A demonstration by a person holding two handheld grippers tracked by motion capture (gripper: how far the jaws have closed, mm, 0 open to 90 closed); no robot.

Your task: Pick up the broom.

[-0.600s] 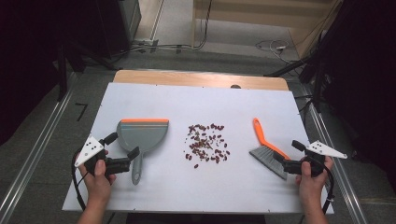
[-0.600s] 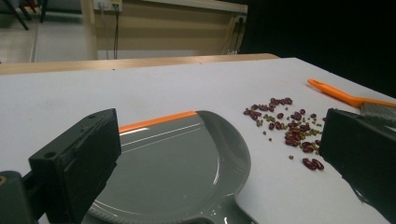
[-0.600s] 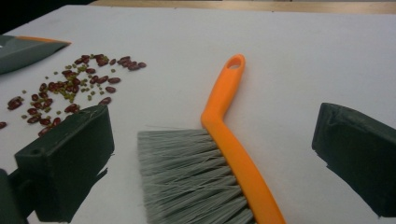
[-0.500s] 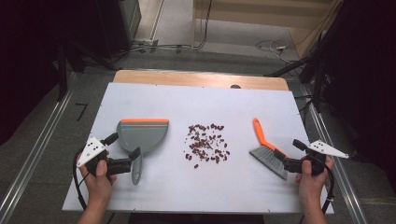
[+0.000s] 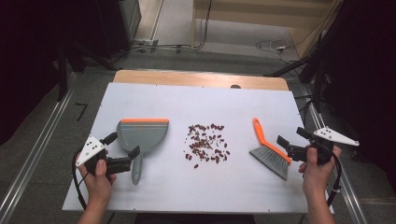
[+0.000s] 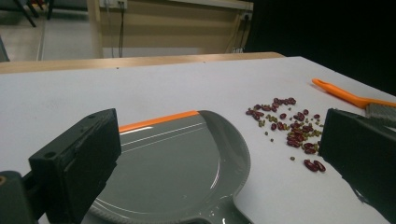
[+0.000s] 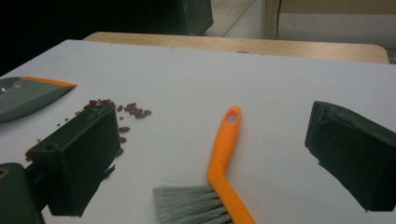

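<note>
White table (image 5: 196, 100), grey dustpan (image 5: 142, 135), scattered beans (image 5: 207, 144), orange-handled brush (image 5: 268, 149)

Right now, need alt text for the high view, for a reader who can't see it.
A pile of dark red beans lies mid-table between a grey dustpan with an orange lip and an orange-handled brush. The left gripper is open by the dustpan's handle, and the right gripper is open beside the brush head. The white table stands over a grey floor.

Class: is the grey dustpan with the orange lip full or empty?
Empty. The grey dustpan with the orange lip shows a bare inside; the scattered red beans lie beside it.
</note>
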